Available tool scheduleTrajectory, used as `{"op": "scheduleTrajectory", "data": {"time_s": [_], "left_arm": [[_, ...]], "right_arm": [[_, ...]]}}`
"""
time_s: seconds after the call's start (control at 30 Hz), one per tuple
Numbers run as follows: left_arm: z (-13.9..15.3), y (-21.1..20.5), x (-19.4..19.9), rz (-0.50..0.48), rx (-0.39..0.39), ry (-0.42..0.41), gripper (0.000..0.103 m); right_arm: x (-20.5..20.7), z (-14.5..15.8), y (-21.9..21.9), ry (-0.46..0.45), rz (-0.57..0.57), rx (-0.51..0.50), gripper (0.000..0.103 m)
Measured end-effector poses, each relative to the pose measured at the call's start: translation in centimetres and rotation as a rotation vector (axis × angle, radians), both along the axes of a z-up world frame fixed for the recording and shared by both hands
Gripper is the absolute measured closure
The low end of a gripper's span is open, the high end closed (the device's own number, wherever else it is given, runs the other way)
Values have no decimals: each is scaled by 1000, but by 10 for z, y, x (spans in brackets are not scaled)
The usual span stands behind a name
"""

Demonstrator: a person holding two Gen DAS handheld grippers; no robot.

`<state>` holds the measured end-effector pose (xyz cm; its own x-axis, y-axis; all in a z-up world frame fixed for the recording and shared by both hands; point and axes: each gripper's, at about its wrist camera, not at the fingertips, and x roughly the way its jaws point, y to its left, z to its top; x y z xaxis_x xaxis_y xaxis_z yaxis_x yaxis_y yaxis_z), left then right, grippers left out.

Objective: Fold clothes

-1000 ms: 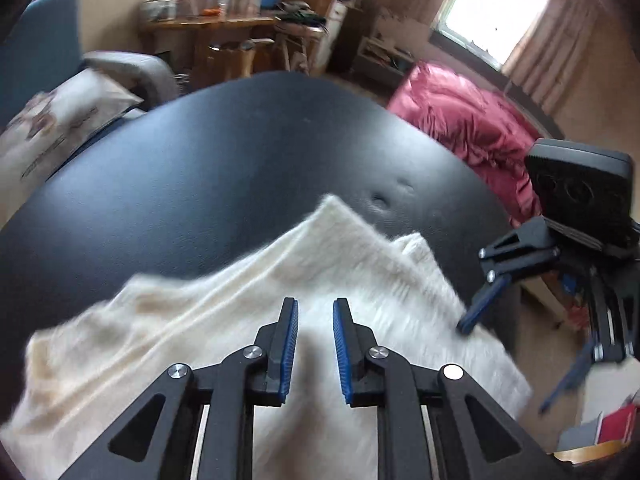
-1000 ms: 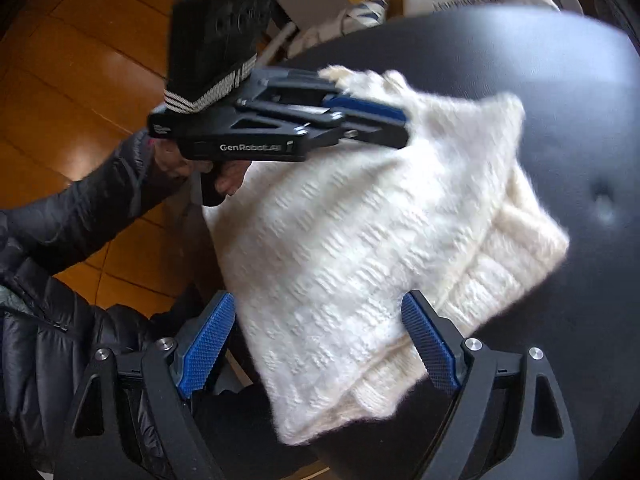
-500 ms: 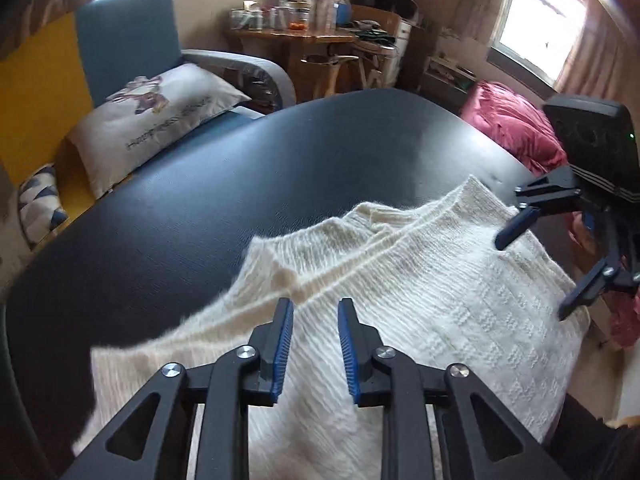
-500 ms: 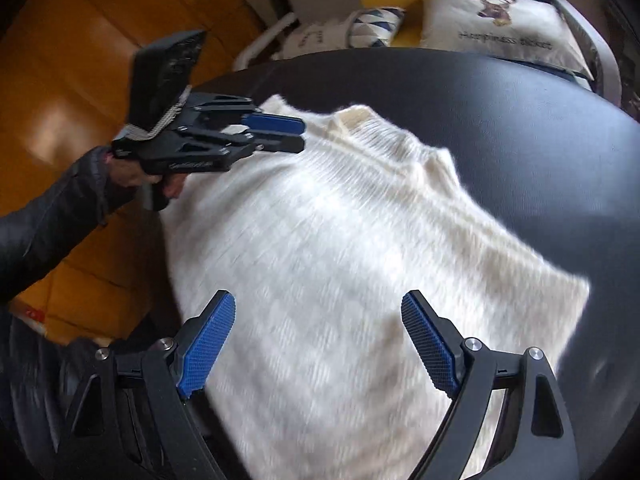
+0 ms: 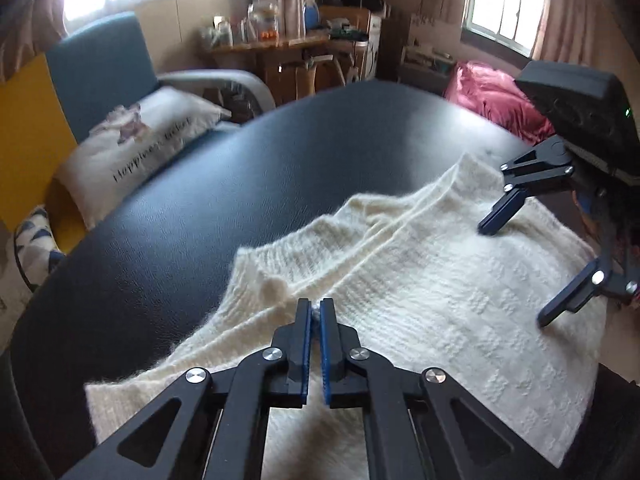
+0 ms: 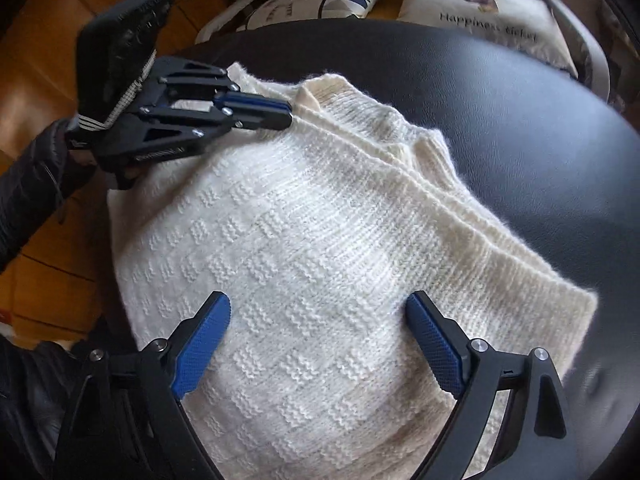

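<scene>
1. Left wrist view: the left tongs (image 5: 315, 312) are pinched nearly closed, only a sliver between the blue pads, with a bit of the cream knit sweater (image 5: 420, 300) caught at their tips.
2. The sweater lies folded on the black desk (image 5: 240, 184), spreading from 6 o'clock toward 3 o'clock.
3. At 3 o'clock the right tongs (image 5: 516, 264) stand spread wide over the sweater's far edge, holding nothing.
4. At 10 o'clock a white cushion (image 5: 136, 148) lies on a blue armchair (image 5: 100, 68).
5. Right wrist view: the right tongs (image 6: 318, 336) gape wide above the sweater (image 6: 312, 248), empty.
6. At 10 o'clock the left tongs (image 6: 286, 114) are closed on the sweater's ribbed edge, held by a dark-sleeved arm (image 6: 28, 184).
7. The sweater fills the centre, with the desk (image 6: 520, 136) bare toward 2 o'clock.
</scene>
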<state>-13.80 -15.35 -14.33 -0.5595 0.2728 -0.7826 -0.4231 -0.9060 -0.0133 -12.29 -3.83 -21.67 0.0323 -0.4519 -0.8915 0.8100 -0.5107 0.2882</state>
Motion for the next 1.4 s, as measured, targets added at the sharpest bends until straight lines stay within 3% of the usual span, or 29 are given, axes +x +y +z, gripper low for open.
{"op": "scheduleTrajectory", "data": {"time_s": [0.1,0.17,0.37,0.47,0.67,0.73,0.83,1.0,1.17,1.23,1.3,1.4], "left_arm": [[8,-4,-9,60,18,36,100],[4,-6,-19,101,24,14,100],[-20,6,-31,95,-38,-59,100],[-14,-4,-32,136,36,-91,96],[16,-44,-5,221,143,-50,91],[17,-60,8,239,130,-42,90],[11,-73,25,240,69,-55,88],[0,-78,23,182,91,-142,78],[-12,-69,5,158,115,-227,72],[-15,-57,-1,148,73,-229,72],[-18,-41,-2,134,-18,-185,73],[-17,-31,5,146,-26,-144,98]], "right_arm": [[1,1,2,20,-16,1,11],[-1,0,5,7,-41,-20,11],[2,-6,10,34,-59,-34,11],[-1,-2,10,25,-79,-30,11],[2,30,-10,35,-43,-130,11],[5,34,-22,24,-26,-150,11],[7,25,-49,29,-20,-123,11],[9,-1,-69,17,-37,-26,10],[11,2,-67,24,-65,-27,10],[12,1,-67,30,-64,-22,10],[12,1,-67,35,-66,-21,10],[14,6,-63,57,-80,-33,10]]}}
